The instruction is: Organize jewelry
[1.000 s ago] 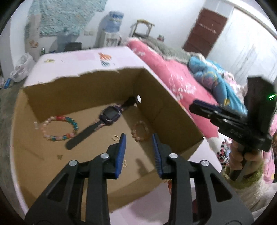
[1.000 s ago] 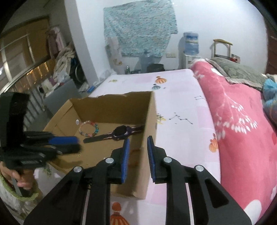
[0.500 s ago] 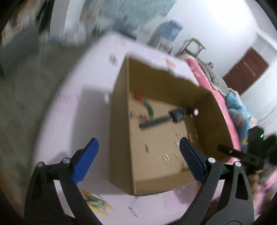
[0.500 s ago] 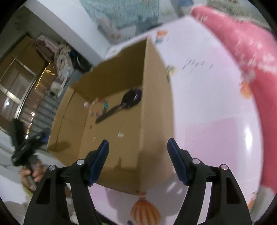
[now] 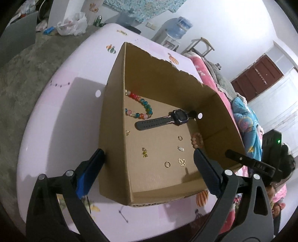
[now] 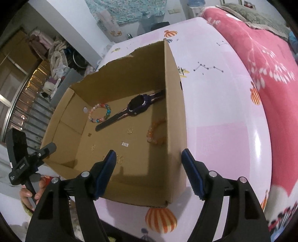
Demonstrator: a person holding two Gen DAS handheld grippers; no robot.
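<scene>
1. White walls (image 5: 232, 22) close the room, and a teal patterned cloth (image 6: 126, 11) hangs on one.
2. A water dispenser (image 5: 178, 24) with a blue bottle stands against the wall, with a small wooden stool (image 5: 202, 45) beside it.
3. A dark red door (image 5: 258, 77) sits in the far corner.
4. A bed with a pink blanket (image 6: 260, 55) runs along one side.
5. The floor (image 5: 16, 78) is grey.
6. Clothes (image 6: 55, 55) are piled near a railing with small lights (image 6: 28, 87).
</scene>
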